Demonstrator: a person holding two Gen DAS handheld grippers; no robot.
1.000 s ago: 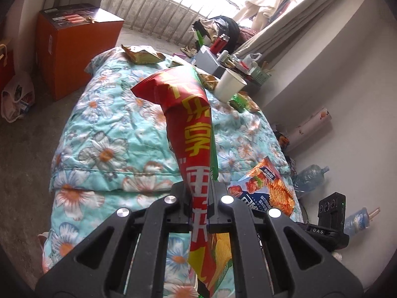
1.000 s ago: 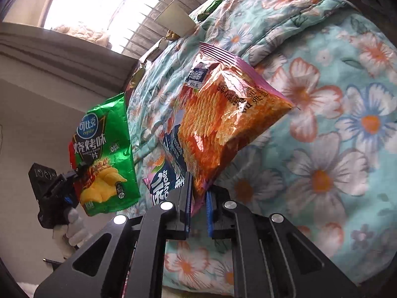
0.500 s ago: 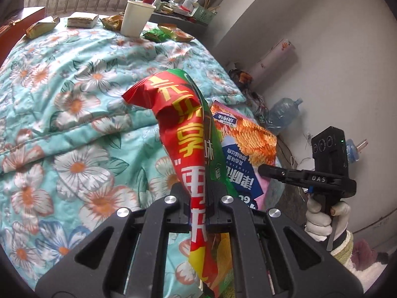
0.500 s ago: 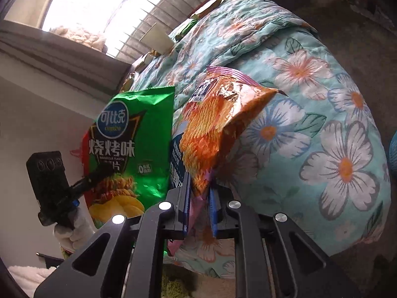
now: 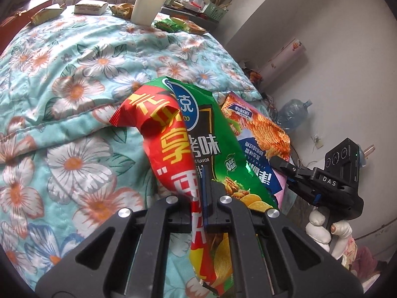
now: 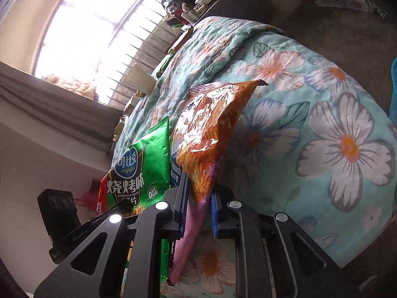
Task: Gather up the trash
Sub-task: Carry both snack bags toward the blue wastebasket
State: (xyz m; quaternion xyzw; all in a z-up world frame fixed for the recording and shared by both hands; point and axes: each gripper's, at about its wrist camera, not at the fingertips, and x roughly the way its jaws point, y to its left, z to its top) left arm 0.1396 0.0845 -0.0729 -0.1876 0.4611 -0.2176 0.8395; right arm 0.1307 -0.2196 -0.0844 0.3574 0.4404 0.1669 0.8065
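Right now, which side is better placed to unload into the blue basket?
Likely right: blue basket shows only at its view's edge. Jaws of the right hand-held gripper have just been closing on the orange chip bag; left hand-held gripper grips the green-and-red chip bag.

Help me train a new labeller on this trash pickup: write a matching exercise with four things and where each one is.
Things:
1. green chip bag
2. orange chip bag
3. white paper cup
4. clear water bottle

Places:
A. standing at the far end of the floral quilt
B. down beside the bed, by the wall
C. clamped in the right tool
D. clamped in the left tool

Pairs: 1-D, 2-C, 3-A, 4-B.

Note: the right tool's jaws have just been closing, with the orange chip bag between them.
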